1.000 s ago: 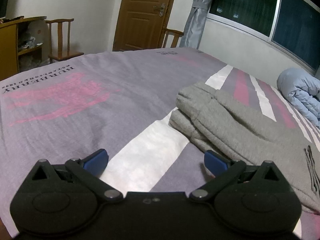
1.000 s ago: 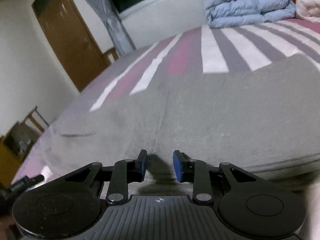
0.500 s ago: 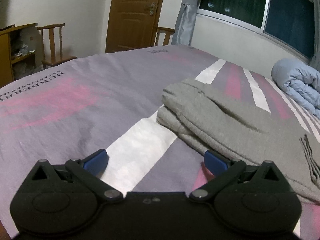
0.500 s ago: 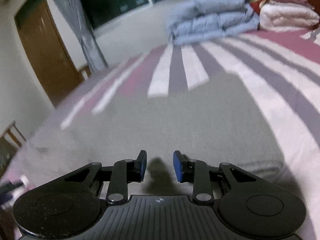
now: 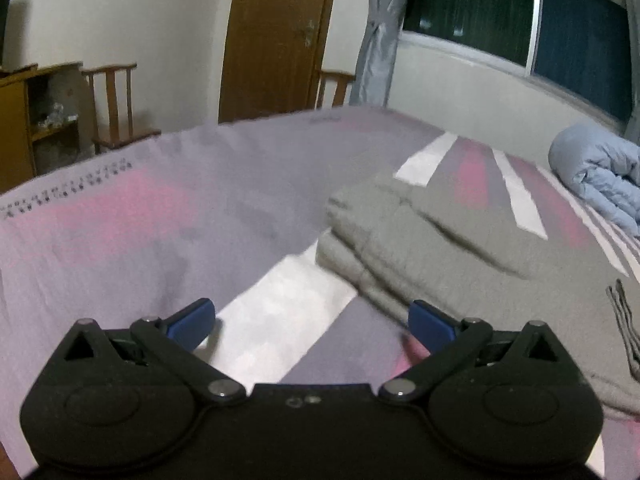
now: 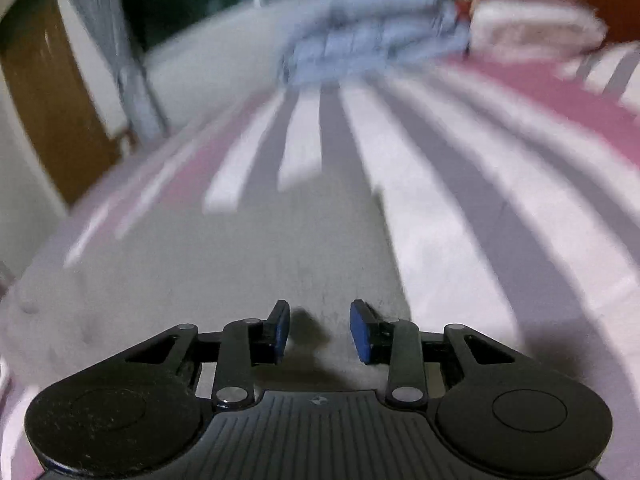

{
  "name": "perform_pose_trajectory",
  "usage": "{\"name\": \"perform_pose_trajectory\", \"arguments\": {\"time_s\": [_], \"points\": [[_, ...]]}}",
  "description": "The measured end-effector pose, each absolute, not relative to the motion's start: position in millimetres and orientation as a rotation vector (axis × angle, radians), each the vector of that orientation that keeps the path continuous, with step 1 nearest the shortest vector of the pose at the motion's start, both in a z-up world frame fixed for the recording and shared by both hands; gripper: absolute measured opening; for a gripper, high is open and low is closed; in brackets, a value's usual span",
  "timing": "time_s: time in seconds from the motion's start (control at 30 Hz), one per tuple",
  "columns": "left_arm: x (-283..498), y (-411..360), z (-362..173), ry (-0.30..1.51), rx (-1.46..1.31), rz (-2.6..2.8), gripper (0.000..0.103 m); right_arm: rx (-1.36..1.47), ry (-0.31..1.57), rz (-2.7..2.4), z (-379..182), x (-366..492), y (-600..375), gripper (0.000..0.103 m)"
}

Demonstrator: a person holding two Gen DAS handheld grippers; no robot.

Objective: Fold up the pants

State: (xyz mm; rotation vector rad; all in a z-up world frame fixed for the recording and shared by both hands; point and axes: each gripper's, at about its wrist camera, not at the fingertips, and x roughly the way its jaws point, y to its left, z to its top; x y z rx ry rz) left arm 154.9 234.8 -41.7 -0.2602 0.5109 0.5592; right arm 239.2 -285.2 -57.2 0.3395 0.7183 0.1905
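The grey pants (image 5: pixel 460 248) lie folded in layers on the striped bed cover, to the right of centre in the left wrist view. My left gripper (image 5: pixel 312 322) is wide open and empty, low over the cover, just left of the pants' near edge. In the blurred right wrist view the pants (image 6: pixel 208 276) fill the lower left. My right gripper (image 6: pixel 320 330) hangs over their right edge, its jaws a small gap apart with nothing between them.
The bed cover (image 5: pixel 140 232) has grey, white and pink stripes. A folded blue duvet (image 5: pixel 596 176) lies at the far right by the window; it also shows in the right wrist view (image 6: pixel 360 40) beside white bedding (image 6: pixel 532 24). Wooden chairs (image 5: pixel 116 104) and a door (image 5: pixel 276 36) stand beyond the bed.
The left gripper has drawn back and lifted a little, staying open. The right gripper has swung right along the pants towards their edge, with its narrow gap unchanged.
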Motion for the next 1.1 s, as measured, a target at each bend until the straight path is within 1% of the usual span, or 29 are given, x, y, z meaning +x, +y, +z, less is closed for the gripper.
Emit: {"name": "perform_pose_trajectory", "arguments": {"time_s": [0.17,0.3,0.37,0.6,0.67,0.73,0.77,0.8,0.87,0.9,0.93,1.03,1.1], "points": [[164.5,224.8,-42.0,0.527,-0.200,0.530,0.097,0.316,0.628,0.187,-32.6,262.7,-289.1,0.034],[170.6,224.0,-43.6,0.543,-0.191,0.527,0.097,0.293,0.666,0.172,-38.1,294.8,-287.3,0.034],[172.0,225.2,-43.6,0.545,-0.199,0.538,0.097,0.276,0.771,0.170,-52.6,315.2,-284.9,0.034],[196.1,239.2,-38.7,0.522,-0.196,0.577,0.097,0.277,0.646,0.171,-37.1,325.3,-288.3,0.035],[200.6,241.5,-39.5,0.520,-0.202,0.587,0.097,0.252,0.655,0.172,-40.4,334.7,-285.4,0.035],[204.9,240.6,-41.3,0.533,-0.193,0.585,0.097,0.227,0.726,0.182,-54.7,344.4,-279.5,0.036],[205.9,239.5,-41.7,0.534,-0.188,0.585,0.097,0.210,0.728,0.184,-54.8,345.5,-277.7,0.036],[206.6,238.7,-41.9,0.535,-0.184,0.581,0.097,0.210,0.723,0.182,-51.0,347.8,-278.3,0.037],[205.0,241.0,-38.9,0.541,-0.204,0.568,0.097,0.266,0.646,0.193,-39.1,338.6,-285.5,0.037],[202.0,243.1,-36.8,0.532,-0.229,0.558,0.097,0.305,0.616,0.194,-35.8,331.5,-290.4,0.042],[200.3,247.3,-35.5,0.527,-0.270,0.533,0.097,0.344,0.595,0.195,-33.0,323.5,-295.9,0.050],[201.1,255.7,-41.1,0.555,-0.380,0.451,0.097,0.347,0.513,0.222,-28.5,284.8,-304.8,0.057],[205.7,257.8,-47.7,0.585,-0.419,0.393,0.094,0.315,0.488,0.225,-27.8,262.0,-309.4,0.057]]}}
